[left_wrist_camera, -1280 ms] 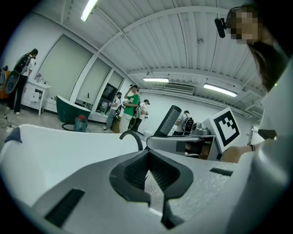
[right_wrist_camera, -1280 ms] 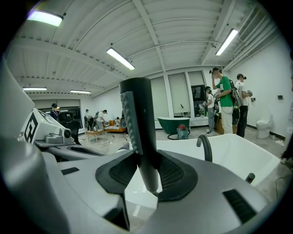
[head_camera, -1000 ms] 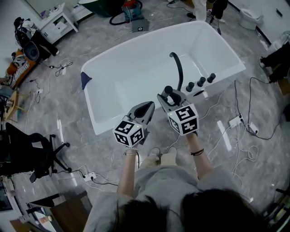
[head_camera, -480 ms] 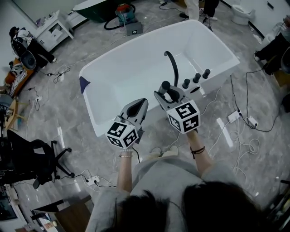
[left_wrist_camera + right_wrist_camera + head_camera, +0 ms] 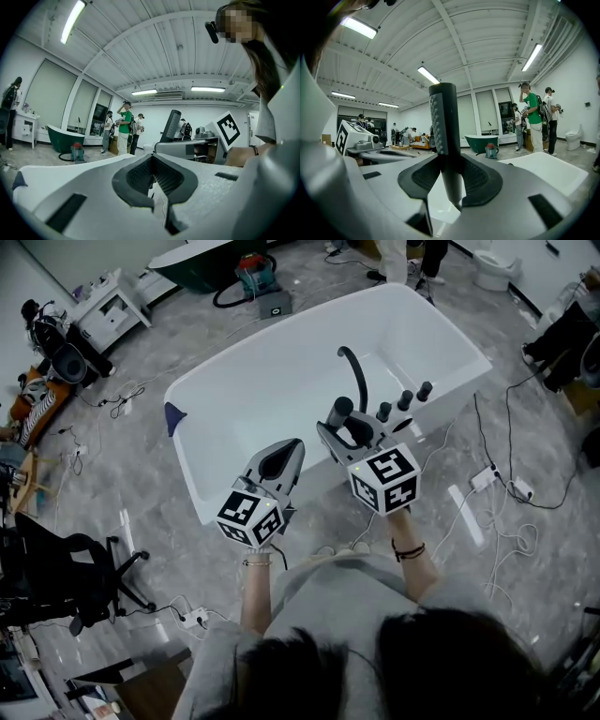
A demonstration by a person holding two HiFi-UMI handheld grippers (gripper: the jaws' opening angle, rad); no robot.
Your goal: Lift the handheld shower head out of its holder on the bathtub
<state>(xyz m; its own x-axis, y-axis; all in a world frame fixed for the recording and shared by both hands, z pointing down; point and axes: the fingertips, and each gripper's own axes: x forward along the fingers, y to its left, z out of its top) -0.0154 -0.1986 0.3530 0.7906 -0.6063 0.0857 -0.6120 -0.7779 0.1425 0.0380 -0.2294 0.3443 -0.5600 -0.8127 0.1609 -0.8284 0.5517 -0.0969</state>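
Both forearms reach forward over the near long rim of the bathtub [image 5: 272, 381], each gripper held roughly level. The right gripper [image 5: 345, 432] has its jaws clamped on the dark handle of the shower head [image 5: 339, 412], which stands upright just above the rim's right part. The handle's lower tip hangs over white tub surface. The left gripper [image 5: 284, 457] is held just beside it, with its pads together and nothing between them. The curved black spout [image 5: 355, 371] and three knobs [image 5: 405, 399] stand immediately behind the grip. The tub interior lies bare beyond. Cables [image 5: 525, 512] trail on the floor to the right, and an office chair [image 5: 66, 568] stands well to the left.
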